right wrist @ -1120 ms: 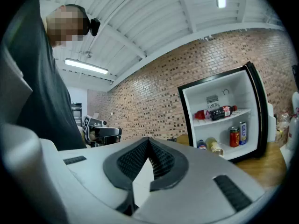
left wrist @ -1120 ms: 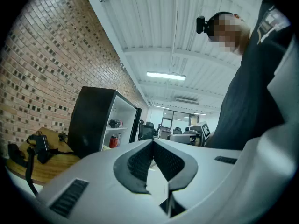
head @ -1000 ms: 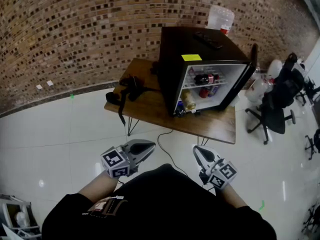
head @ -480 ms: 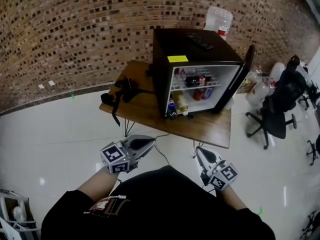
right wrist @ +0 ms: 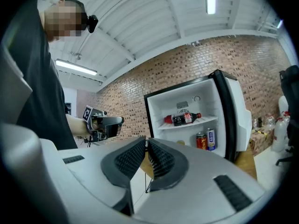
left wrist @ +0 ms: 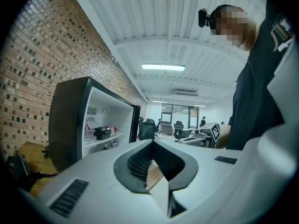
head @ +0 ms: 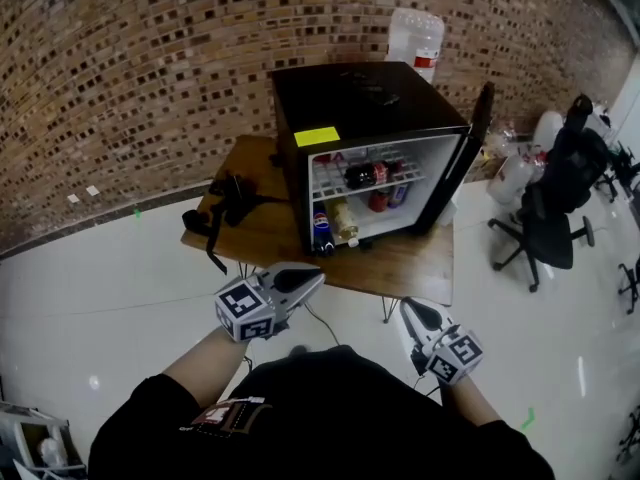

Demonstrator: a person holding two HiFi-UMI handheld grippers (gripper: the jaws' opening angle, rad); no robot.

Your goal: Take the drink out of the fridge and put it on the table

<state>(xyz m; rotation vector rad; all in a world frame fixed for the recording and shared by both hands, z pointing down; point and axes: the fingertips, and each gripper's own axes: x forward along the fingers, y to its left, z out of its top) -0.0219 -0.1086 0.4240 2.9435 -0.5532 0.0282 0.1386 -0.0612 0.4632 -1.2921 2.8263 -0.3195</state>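
Observation:
A black mini fridge (head: 370, 98) stands open on a wooden table (head: 400, 263). A dark cola bottle (head: 365, 175) (right wrist: 183, 118) (left wrist: 103, 132) lies on its upper shelf. Below stand two cans (right wrist: 206, 139), a blue can (head: 322, 236) and a pale bottle (head: 343, 220). My left gripper (head: 316, 278) is shut and empty, short of the table's front edge. My right gripper (head: 410, 308) is shut and empty too, lower and to the right. Both stay well apart from the fridge.
The fridge door (head: 462, 156) swings open to the right. A black strapped device (head: 232, 194) lies on the table's left end. A water jug (head: 413, 36) stands behind the fridge. Black office chairs (head: 548, 218) and white jugs (head: 512, 178) sit at the right on the white floor.
The fridge and table have drawn nearer and shifted left in the head view. My left gripper has risen toward the table edge. Both grippers stay shut.

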